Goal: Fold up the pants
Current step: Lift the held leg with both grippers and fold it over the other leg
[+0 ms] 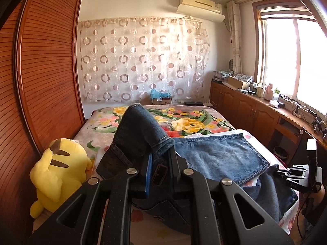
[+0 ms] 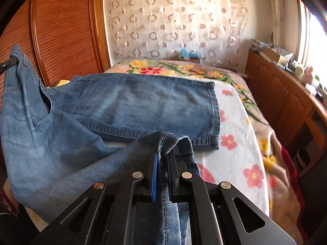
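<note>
A pair of blue denim jeans [image 2: 130,104] lies across the floral bed, one leg spread flat. My right gripper [image 2: 162,155] is shut on the hem of the other leg and holds it above the bed's near edge. My left gripper [image 1: 160,155] is shut on the waistband end of the jeans [image 1: 141,130], lifted so the dark denim drapes over its fingers. The flat leg shows in the left wrist view [image 1: 220,155]. The left gripper's tip shows at the far left of the right wrist view [image 2: 8,63], with denim hanging from it. The right gripper shows at the right of the left wrist view [image 1: 296,175].
A flower-print blanket [image 2: 235,159] covers the bed. A yellow plush toy [image 1: 59,173] sits at the bed's left side beside a slatted wooden wardrobe [image 1: 45,71]. Wooden cabinets [image 1: 245,110] with clutter run under the window on the right. A patterned curtain [image 1: 143,59] hangs behind.
</note>
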{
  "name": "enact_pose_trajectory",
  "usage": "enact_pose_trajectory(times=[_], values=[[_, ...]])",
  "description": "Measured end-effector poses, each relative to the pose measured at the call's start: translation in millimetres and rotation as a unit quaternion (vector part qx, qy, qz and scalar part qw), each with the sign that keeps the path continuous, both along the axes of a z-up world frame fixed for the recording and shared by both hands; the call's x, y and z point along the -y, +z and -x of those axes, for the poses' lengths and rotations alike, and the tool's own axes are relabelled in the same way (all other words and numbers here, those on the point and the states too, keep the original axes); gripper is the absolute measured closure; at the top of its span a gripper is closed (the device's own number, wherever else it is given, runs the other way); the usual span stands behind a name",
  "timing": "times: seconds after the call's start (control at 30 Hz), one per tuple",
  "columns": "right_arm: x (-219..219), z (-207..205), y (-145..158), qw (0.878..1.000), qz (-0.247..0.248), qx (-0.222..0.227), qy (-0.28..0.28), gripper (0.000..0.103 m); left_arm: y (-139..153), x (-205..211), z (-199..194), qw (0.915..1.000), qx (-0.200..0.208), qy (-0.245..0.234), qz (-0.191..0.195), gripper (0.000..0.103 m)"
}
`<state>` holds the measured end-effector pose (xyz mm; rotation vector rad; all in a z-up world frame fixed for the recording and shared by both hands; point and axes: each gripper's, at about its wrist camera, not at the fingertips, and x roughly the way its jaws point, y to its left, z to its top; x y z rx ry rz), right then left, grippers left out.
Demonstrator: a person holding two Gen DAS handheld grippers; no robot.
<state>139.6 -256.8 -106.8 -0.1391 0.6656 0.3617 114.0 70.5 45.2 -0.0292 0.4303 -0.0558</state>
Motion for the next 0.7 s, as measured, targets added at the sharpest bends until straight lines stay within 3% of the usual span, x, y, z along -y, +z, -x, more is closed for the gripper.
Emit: enact_pose_trajectory(times=[0.03, 0.13, 0.17, 0.4, 0.7], values=[[0, -2, 1, 1.0, -0.001, -0.004, -0.001, 0.092, -1, 0, -3, 1.0, -0.002, 0.001, 0.0, 0.089], [8, -1, 9, 1.0, -0.01, -0.009, -0.009, 0.058, -3, 2, -10, 1.0, -0.008, 0.001, 0.002, 0.089], [13, 4, 12, 1.0, -0.017, -0.009, -0.009, 0.056, -4, 3, -11, 1.0, -0.009, 0.002, 0.001, 0.089], [31, 62, 14, 1.0, -0.019, -0.014, -0.008, 0.056, -8, 8, -11, 0.9999, -0.013, 0.001, -0.002, 0.089], [38, 114, -12, 0.998, -0.018, -0.055, -0.011, 0.056, -12, 10, -11, 0.9999, -0.016, 0.005, -0.003, 0.089]])
